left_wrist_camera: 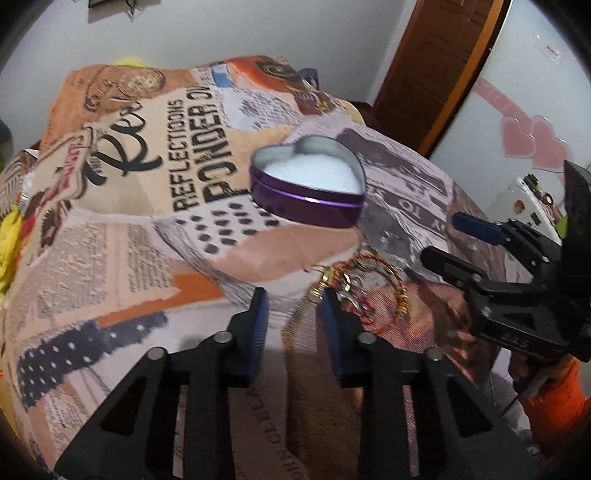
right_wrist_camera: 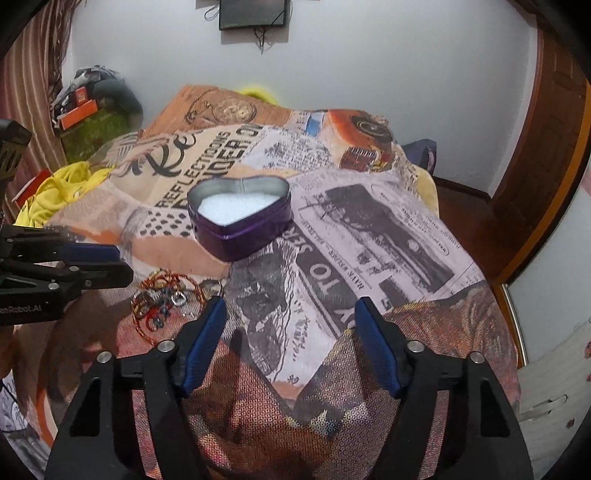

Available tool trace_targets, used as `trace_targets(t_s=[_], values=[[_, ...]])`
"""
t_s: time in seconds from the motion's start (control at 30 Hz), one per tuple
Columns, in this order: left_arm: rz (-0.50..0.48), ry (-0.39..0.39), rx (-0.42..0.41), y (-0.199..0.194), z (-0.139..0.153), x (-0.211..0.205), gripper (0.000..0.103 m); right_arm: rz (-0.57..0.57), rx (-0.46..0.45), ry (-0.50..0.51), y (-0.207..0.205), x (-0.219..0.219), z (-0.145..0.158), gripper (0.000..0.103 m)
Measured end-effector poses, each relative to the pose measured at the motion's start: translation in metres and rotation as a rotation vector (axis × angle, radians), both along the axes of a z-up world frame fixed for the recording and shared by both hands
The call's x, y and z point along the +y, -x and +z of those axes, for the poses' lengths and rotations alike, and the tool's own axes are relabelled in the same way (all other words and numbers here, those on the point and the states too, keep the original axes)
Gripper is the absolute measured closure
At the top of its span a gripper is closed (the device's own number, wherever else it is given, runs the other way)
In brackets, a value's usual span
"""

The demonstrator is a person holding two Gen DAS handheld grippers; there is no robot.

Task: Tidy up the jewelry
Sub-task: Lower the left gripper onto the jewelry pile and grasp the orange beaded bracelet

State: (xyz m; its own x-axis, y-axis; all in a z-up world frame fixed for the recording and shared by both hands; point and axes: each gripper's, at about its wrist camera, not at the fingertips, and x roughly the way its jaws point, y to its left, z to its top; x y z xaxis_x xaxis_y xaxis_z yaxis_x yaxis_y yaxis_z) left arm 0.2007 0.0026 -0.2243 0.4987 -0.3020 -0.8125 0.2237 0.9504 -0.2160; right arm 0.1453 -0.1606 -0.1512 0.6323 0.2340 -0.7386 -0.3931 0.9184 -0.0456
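Note:
A purple heart-shaped tin [left_wrist_camera: 308, 182] with a white pad inside sits open on the printed blanket; it also shows in the right wrist view [right_wrist_camera: 240, 218]. A tangle of gold and red jewelry [left_wrist_camera: 360, 284] lies on the blanket in front of the tin, just beyond my left gripper's right fingertip; in the right wrist view the jewelry [right_wrist_camera: 160, 299] lies to the left. My left gripper [left_wrist_camera: 295, 299] is open and empty, hovering beside the jewelry. My right gripper [right_wrist_camera: 290, 310] is open wide and empty above the blanket, and it shows from the side in the left wrist view [left_wrist_camera: 443, 240].
The blanket [right_wrist_camera: 369, 236] with newspaper prints covers a raised surface. Yellow cloth [right_wrist_camera: 62, 192] and boxes [right_wrist_camera: 77, 107] lie at the far left. A wooden door frame [right_wrist_camera: 554, 166] stands at the right. A dark frame [right_wrist_camera: 253, 14] hangs on the back wall.

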Motion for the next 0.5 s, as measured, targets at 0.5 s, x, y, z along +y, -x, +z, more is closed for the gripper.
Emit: trace_targets(t_s=[0.5], values=[[-0.036,0.019,0.036,0.002,-0.007,-0.014,0.085,0.090,0.076,-0.027,0.001,0.017,-0.017,0.059]])
